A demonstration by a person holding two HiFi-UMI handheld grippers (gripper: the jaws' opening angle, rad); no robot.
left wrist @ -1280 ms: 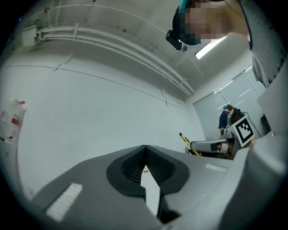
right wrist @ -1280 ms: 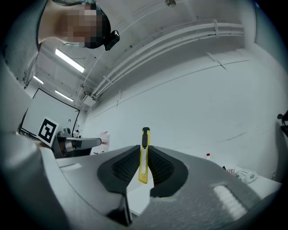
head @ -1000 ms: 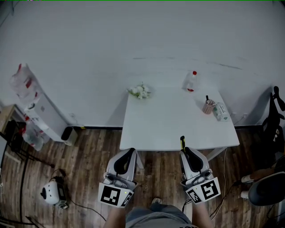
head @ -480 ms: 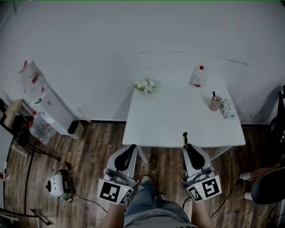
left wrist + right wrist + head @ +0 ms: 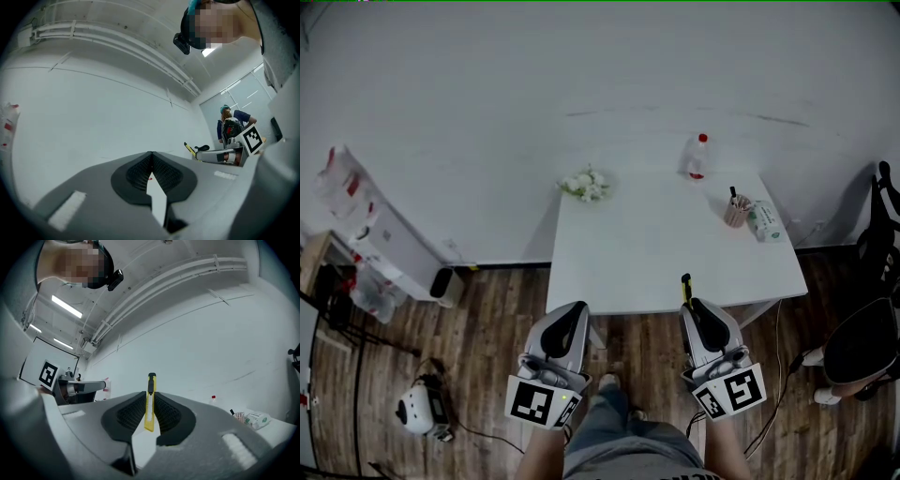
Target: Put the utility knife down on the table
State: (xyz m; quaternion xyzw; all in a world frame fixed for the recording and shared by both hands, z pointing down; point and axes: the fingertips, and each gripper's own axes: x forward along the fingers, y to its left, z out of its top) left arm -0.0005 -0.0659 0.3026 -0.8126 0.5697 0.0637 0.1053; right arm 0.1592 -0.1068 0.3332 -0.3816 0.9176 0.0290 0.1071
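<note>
A yellow utility knife point(image 5: 150, 401) with a black slider stands upright between the pads of my right gripper point(image 5: 149, 409), which is shut on it. In the head view the knife point(image 5: 684, 289) sticks out of the right gripper point(image 5: 697, 314) just over the near edge of the white table point(image 5: 647, 262). My left gripper point(image 5: 570, 323) hangs over the wooden floor left of the table's near corner, shut with nothing between its pads point(image 5: 152, 171).
On the table's far side are a white flower bunch point(image 5: 586, 186), a red-capped bottle point(image 5: 697, 156), a pen cup point(image 5: 736, 212) and a tissue pack point(image 5: 764, 222). A black chair point(image 5: 862, 347) stands at the right. A shelf with bags point(image 5: 356, 244) is at the left.
The head view has swung slightly, so the table sits a little more to the left now. Both grippers keep their places and the knife stays held.
</note>
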